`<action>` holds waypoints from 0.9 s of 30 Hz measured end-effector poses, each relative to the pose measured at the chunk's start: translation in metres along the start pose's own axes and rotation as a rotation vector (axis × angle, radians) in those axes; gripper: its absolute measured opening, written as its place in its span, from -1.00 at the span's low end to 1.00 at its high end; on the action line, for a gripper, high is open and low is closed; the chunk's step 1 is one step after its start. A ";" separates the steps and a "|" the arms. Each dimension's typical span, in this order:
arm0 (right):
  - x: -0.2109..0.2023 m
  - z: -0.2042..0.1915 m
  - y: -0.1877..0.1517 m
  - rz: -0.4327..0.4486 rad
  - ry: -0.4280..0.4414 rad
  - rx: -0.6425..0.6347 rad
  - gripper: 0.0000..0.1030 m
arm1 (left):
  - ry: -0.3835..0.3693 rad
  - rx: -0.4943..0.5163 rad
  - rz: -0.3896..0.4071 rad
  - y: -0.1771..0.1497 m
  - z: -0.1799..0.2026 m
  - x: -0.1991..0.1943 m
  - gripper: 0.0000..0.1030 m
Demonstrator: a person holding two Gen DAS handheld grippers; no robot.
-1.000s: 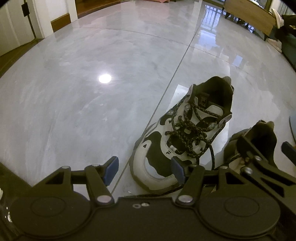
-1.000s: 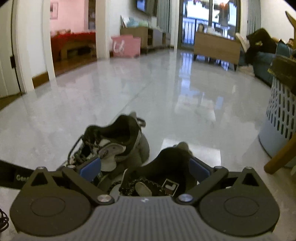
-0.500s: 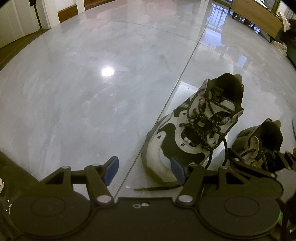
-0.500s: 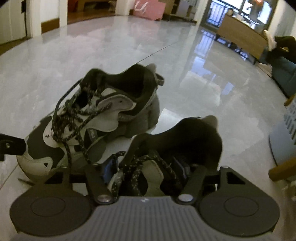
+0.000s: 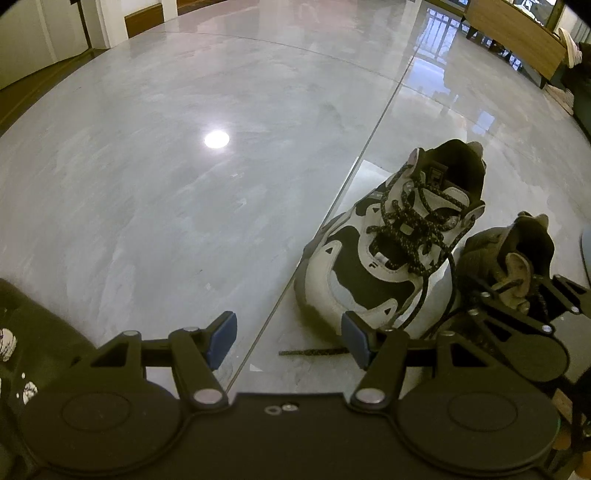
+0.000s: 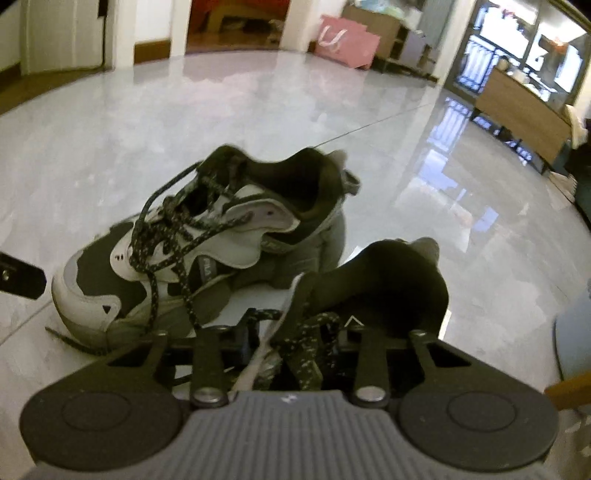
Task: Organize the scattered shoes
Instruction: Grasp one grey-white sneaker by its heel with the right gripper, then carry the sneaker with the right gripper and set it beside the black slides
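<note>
Two white, grey and black laced sneakers are on the glossy grey floor. One sneaker (image 5: 391, 247) stands upright ahead and to the right of my left gripper (image 5: 288, 338), which is open and empty. It also shows in the right wrist view (image 6: 192, 251). My right gripper (image 6: 291, 347) is shut on the second sneaker (image 6: 380, 288) at its tongue and laces. In the left wrist view that second sneaker (image 5: 513, 251) sits at the right with the right gripper (image 5: 524, 306) on it.
A wooden bench (image 6: 524, 110) and a pink bag (image 6: 347, 40) stand at the far side of the room. A pale basket edge (image 6: 576, 343) and a wooden leg (image 6: 569, 391) are close on the right. A doorway (image 5: 51, 33) lies far left.
My right gripper has closed on the second sneaker's tongue and laces. My left gripper has drawn back to the left, away from the first sneaker, still open.
</note>
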State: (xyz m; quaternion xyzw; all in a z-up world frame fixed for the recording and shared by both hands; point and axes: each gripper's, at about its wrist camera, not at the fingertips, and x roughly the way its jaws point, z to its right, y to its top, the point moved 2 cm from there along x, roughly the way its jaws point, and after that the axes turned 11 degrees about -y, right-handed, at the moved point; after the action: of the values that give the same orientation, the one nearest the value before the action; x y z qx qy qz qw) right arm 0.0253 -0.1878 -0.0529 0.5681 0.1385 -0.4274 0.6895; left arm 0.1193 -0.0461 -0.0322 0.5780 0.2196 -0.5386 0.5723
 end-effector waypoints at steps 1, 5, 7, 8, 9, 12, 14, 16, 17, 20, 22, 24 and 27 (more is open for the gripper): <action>-0.002 0.002 -0.001 0.010 -0.004 0.018 -0.35 | 0.000 0.000 0.001 -0.001 0.000 -0.001 0.21; -0.017 0.010 -0.006 0.063 0.012 0.083 -0.45 | 0.012 -0.019 0.021 -0.010 -0.003 -0.017 0.22; -0.027 0.008 -0.007 0.087 0.035 0.085 -0.50 | 0.020 -0.045 0.037 -0.015 -0.007 -0.025 0.22; -0.031 0.004 -0.007 0.088 0.051 0.084 -0.55 | 0.023 -0.064 0.047 -0.018 -0.010 -0.031 0.22; -0.033 0.000 -0.005 0.083 0.075 0.085 -0.56 | 0.026 -0.089 0.056 -0.023 -0.015 -0.038 0.22; -0.045 -0.009 -0.004 0.084 0.119 0.079 -0.58 | 0.041 -0.151 0.058 -0.039 -0.036 -0.064 0.22; -0.056 -0.013 -0.007 0.099 0.142 0.068 -0.59 | 0.058 -0.172 0.054 -0.050 -0.050 -0.081 0.22; -0.072 -0.018 -0.013 0.114 0.178 0.046 -0.60 | 0.073 -0.189 0.054 -0.058 -0.059 -0.093 0.22; -0.076 -0.019 -0.014 0.115 0.188 0.037 -0.60 | 0.082 -0.201 0.054 -0.064 -0.064 -0.100 0.22; -0.099 -0.029 -0.025 0.112 0.241 -0.011 -0.60 | 0.104 -0.245 0.062 -0.079 -0.073 -0.119 0.22; -0.118 -0.044 -0.034 0.111 0.306 -0.079 -0.60 | 0.124 -0.271 0.064 -0.094 -0.078 -0.133 0.22; -0.141 -0.065 -0.045 0.110 0.414 -0.175 -0.61 | 0.160 -0.286 0.052 -0.119 -0.083 -0.148 0.22; -0.175 -0.099 -0.061 0.098 0.611 -0.340 -0.61 | 0.205 -0.311 0.038 -0.149 -0.086 -0.165 0.22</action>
State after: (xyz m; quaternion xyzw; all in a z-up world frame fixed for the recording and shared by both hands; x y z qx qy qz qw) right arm -0.0958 -0.0221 -0.0064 0.5530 0.3801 -0.1747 0.7206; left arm -0.0320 0.1283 0.0282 0.5383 0.3464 -0.4254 0.6397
